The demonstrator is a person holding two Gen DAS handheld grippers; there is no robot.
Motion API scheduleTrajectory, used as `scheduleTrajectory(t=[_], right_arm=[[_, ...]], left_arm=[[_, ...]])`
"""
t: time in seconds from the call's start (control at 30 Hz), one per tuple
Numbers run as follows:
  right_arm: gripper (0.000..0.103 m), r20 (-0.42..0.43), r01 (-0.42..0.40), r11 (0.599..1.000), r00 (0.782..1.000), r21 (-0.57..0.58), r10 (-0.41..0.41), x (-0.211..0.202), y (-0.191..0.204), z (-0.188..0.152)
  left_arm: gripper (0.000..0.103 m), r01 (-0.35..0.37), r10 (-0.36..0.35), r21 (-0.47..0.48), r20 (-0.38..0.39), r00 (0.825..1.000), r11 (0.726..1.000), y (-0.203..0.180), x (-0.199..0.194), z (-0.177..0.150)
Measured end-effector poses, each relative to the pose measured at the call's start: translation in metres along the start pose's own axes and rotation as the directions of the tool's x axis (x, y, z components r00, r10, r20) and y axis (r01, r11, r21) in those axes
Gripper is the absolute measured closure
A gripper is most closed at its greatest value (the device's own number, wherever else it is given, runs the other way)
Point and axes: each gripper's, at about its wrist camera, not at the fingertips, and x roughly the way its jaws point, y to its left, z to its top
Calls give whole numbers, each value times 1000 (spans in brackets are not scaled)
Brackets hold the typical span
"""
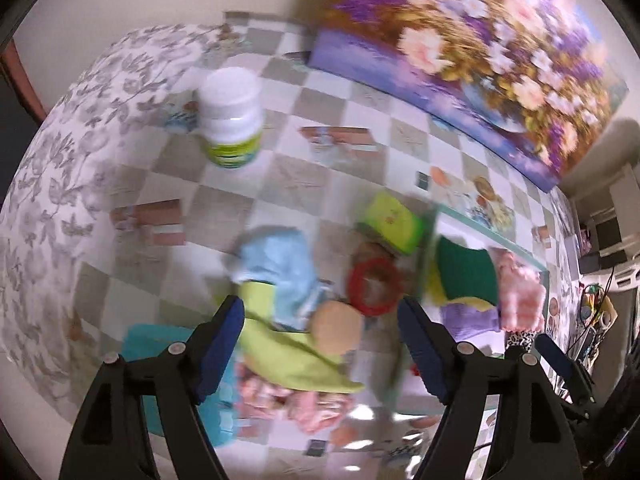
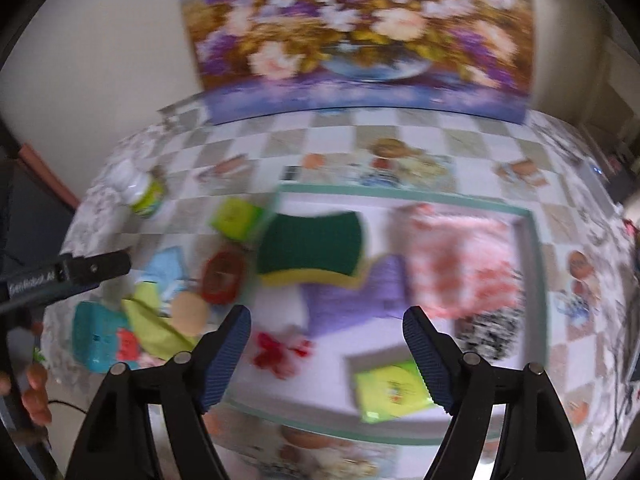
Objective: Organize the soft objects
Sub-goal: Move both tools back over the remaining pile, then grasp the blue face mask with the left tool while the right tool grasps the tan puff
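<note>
Soft things are sitting in two groups on the checkered cloth (image 1: 224, 184), and I'm reading them left to right through a lot of blur. Far left, a white bottle (image 1: 231, 117) is standing alone, well apart from the rest. Nearer me, a teal cloth (image 1: 152, 344) is lying beside a lime cloth (image 1: 288, 356), with a blue cloth (image 1: 276, 264) partly over the lime one and a tan round pad (image 1: 336, 326) resting on top. A red ring (image 1: 374, 286) is lying just right of the pad, and a lime sponge (image 1: 394, 220) is sitting behind it. My left gripper (image 1: 322, 340) is hanging spread wide over this pile, gripping nothing.

Moving right, the tray (image 2: 534, 240) is holding the sorted pieces: a green scourer (image 2: 312, 246) at its left, overlapping a purple cloth (image 2: 360, 300), then a pink fluffy cloth (image 2: 460, 256), a black-and-white piece (image 2: 490, 330) in front of it, a red bow (image 2: 278, 350) and a yellow-green pack (image 2: 390, 392) near the front edge. My right gripper (image 2: 326, 348) is hovering over the tray, fingers wide apart and holding nothing. A flower painting (image 2: 360, 28) is leaning against the wall behind.
</note>
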Motion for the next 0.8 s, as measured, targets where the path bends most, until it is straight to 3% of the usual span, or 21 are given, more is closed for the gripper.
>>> scheduleTrajectory(t=[0.33, 0.43, 0.8], right_arm=[[22, -145, -116, 988, 984, -100, 101, 56, 85, 4], [22, -204, -113, 989, 975, -99, 91, 78, 98, 1], [22, -296, -113, 985, 953, -129, 70, 117, 124, -6]], left_arm=[[24, -53, 37, -89, -170, 985, 995, 63, 34, 27], [24, -68, 45, -104, -210, 977, 992, 72, 47, 31], [24, -99, 90, -19, -272, 958, 995, 68, 79, 39]])
